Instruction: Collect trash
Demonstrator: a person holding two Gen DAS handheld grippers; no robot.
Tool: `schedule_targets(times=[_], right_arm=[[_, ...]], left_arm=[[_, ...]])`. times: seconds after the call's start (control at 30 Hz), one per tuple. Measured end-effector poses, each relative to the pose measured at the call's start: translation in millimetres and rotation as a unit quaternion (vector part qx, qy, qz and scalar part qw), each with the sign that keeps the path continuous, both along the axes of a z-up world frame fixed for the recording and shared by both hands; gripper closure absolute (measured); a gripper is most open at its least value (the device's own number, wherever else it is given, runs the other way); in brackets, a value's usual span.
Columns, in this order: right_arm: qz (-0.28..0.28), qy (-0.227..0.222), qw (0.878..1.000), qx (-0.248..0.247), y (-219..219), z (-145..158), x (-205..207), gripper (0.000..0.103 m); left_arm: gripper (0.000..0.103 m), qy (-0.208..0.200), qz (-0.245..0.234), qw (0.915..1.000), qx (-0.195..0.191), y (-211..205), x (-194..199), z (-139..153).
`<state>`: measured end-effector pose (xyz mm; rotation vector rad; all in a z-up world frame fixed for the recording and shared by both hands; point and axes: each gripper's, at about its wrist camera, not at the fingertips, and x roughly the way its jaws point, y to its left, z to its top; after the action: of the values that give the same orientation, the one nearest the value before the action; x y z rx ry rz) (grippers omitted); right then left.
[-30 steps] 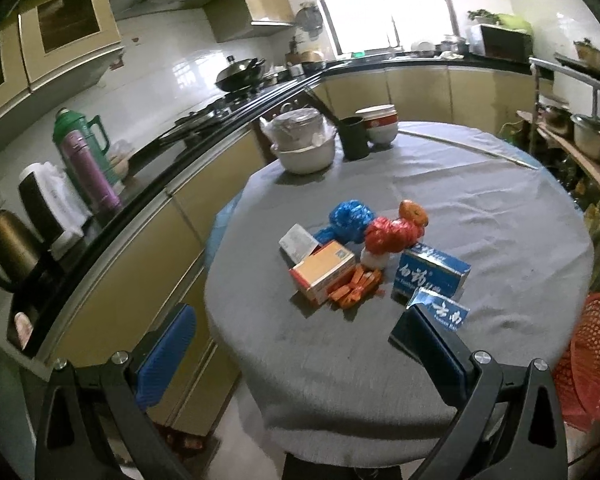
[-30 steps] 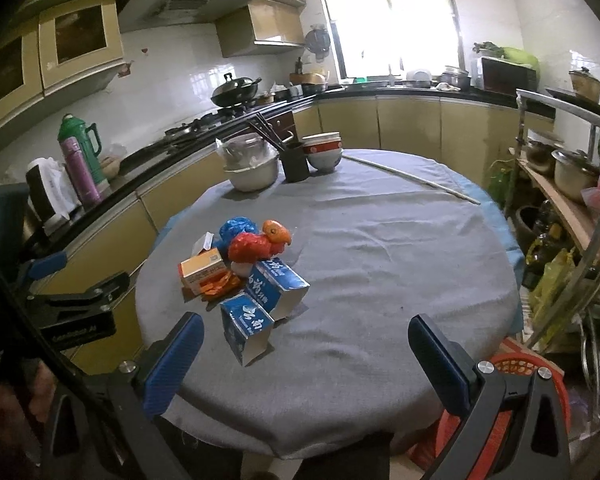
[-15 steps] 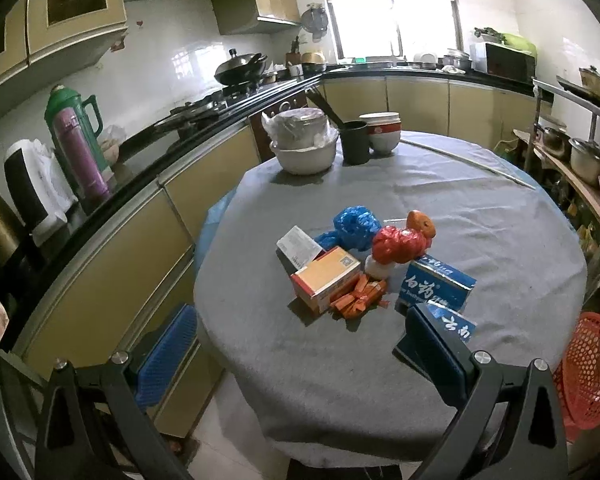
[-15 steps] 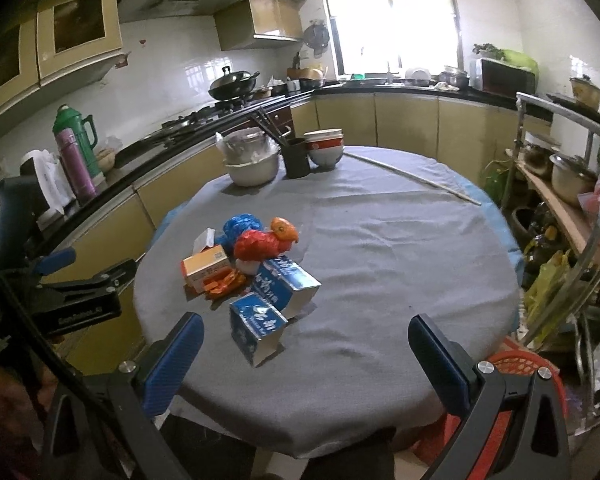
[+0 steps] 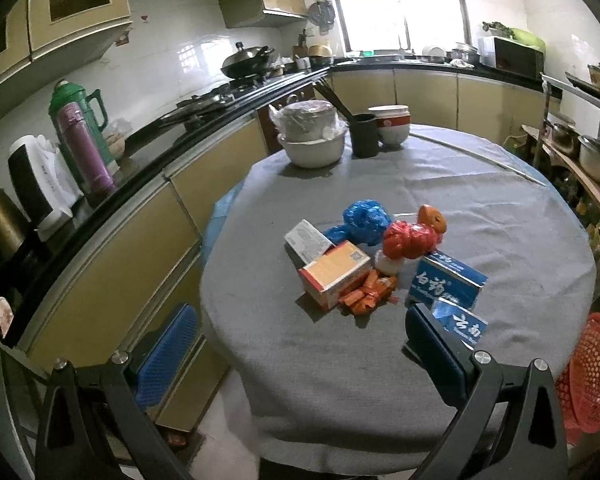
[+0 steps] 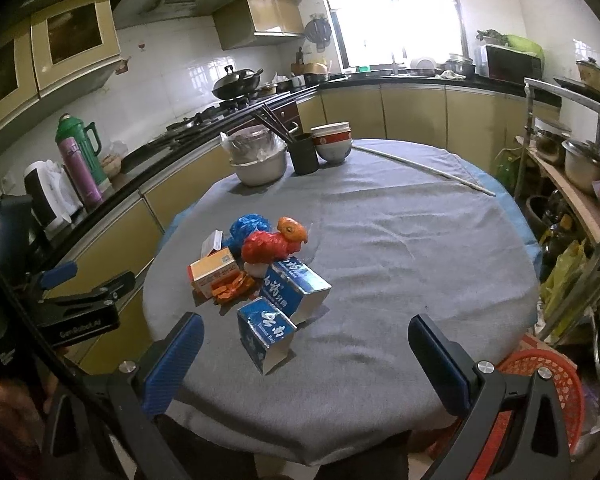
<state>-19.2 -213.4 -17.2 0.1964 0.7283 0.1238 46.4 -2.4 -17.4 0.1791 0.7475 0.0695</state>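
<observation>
While your left gripper (image 5: 300, 344) and right gripper (image 6: 306, 360) hang spread, empty: two blue boxes (image 6: 294, 288), orange box (image 6: 214, 270), red bag (image 6: 266, 246), blue bag (image 6: 248, 226) clustered on table (image 6: 400, 248); red basket (image 6: 540, 376) beside.

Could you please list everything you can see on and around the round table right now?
blue cartons: 2, blue, near table edge
orange box: 1, orange, left of cartons
orange wrappers: several, beside orange box
red bag: 1, red, mid pile
blue bag: 1, blue, behind red bag
bowls: stacked, far edge
red basket: 1, floor, right
table: 1, grey cloth
left gripper: open
right gripper: open
</observation>
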Motion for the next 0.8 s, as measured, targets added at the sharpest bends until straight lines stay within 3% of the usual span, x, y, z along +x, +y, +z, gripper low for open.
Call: schedule_targets(times=[0.17, 0.27, 0.47, 0.57, 0.67, 0.8], right_arm=[[-0.016, 0.005, 1.000, 0.024, -23, -9, 3, 0.000], [-0.033, 0.018, 0.998, 0.041, -42, -20, 6, 0.000], [-0.062, 0.045, 0.994, 0.076, -77, -49, 10, 0.000], [-0.068, 0.049, 0.993, 0.087, -88, -59, 13, 0.002], [-0.070, 0.052, 0.991, 0.097, -95, -66, 19, 0.010], [-0.053, 0.054, 0.992, 0.104, -97, -73, 37, 0.018]], left_arm=[[0.000, 0.059, -0.046, 0.9957, -0.054, -18, 12, -23], [0.000, 0.119, -0.081, 0.9840, -0.105, -38, 25, -48], [0.000, 0.171, -0.085, 0.9691, -0.155, -74, 52, -85], [0.000, 0.179, -0.082, 0.9651, -0.172, -86, 63, -94], [0.000, 0.178, -0.063, 0.9699, -0.154, -94, 73, -105], [0.000, 0.202, -0.028, 0.9678, -0.148, -87, 82, -124]])
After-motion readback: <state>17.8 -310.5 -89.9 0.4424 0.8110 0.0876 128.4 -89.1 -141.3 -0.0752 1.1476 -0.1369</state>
